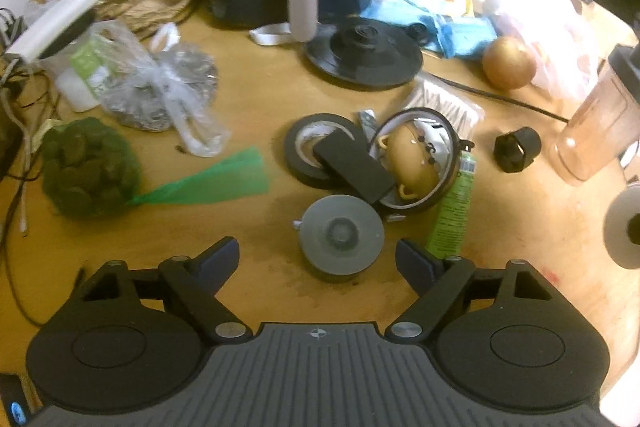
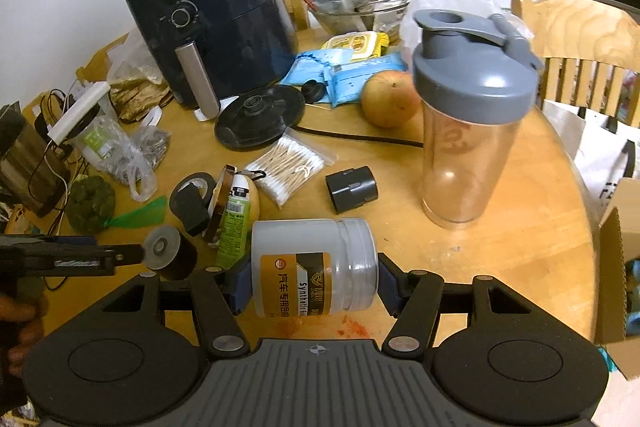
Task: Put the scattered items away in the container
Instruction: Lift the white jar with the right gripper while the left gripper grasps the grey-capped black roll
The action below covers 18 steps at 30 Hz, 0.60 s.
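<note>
My left gripper is open above the wooden table, its fingers on either side of a grey-capped black spool, not touching it. Behind the spool lie a black tape roll with a black block on it, a round hoop holding a yellow toy, and a green tube. My right gripper is shut on a clear plastic jar with an orange label, held sideways above the table. The spool and the left gripper's finger show in the right wrist view. A cardboard box stands at the right edge.
A dark air fryer, a kettle base, a shaker bottle, an apple, a cotton swab bag, a black connector, a green net bag, plastic bags and cables crowd the table. A wooden chair stands behind.
</note>
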Tool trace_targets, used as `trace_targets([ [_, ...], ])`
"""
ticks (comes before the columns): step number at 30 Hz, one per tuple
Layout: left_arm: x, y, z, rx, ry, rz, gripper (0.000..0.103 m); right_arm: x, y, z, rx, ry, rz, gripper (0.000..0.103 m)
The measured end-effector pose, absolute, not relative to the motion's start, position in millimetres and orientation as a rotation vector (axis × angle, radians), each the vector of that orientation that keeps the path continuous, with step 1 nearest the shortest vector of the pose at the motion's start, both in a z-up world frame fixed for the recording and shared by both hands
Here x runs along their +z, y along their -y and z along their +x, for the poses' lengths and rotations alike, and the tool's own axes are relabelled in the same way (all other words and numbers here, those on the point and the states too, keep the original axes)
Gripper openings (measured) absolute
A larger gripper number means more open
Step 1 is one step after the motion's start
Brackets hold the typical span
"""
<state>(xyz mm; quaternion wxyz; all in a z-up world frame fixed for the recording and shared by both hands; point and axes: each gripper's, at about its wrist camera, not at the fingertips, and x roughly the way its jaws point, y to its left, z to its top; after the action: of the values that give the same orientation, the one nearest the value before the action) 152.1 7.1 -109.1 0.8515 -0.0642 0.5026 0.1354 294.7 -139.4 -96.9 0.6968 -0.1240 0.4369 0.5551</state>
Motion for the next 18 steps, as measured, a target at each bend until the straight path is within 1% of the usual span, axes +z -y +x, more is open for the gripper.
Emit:
trace_targets([
  [3, -117.5, -2.9, 160.1, 0.292, -1.065, -0.124, 0.084, -95.4, 147.4, 293.9, 1.229, -0.971, -0.272, 0.064],
  [4, -120.4, -1.3, 162.9, 0.297, -1.069, -0.120, 0.082, -95.0, 150.1, 293.7, 1.225, -0.971, -0.270, 0.064],
  [5, -123.2, 0.3, 165.4, 0.296, -1.073, -0.114, 0.078, -95.0, 152.4, 294.1, 1.221, -0.972, -0.268, 0.064],
  [9, -135.7, 5.1, 174.9, 0.321, -1.096, -0.098, 0.077, -95.4, 162.1, 296.3, 1.200, -0.984, -0.254, 0.064],
  [10, -139.7, 5.5, 177.6, 0.323, -1.105, -0.097, 0.075, -95.6, 164.0, 297.2, 1.195, -0.987, -0.251, 0.064],
  [11, -143.5, 5.4, 180.4, 0.328, -1.114, -0.097, 0.071, -95.9, 166.7, 298.0, 1.190, -0.988, -0.249, 0.064],
  [13, -149.9, 4.6, 185.9, 0.361, -1.132, -0.097, 0.065, -96.2, 171.8, 299.7, 1.180, -0.989, -0.245, 0.064],
  [18, -154.9, 2.2, 189.8, 0.398, -1.129, -0.113, 0.062, -96.4, 182.7, 304.0, 1.163, -0.991, -0.235, 0.064],
])
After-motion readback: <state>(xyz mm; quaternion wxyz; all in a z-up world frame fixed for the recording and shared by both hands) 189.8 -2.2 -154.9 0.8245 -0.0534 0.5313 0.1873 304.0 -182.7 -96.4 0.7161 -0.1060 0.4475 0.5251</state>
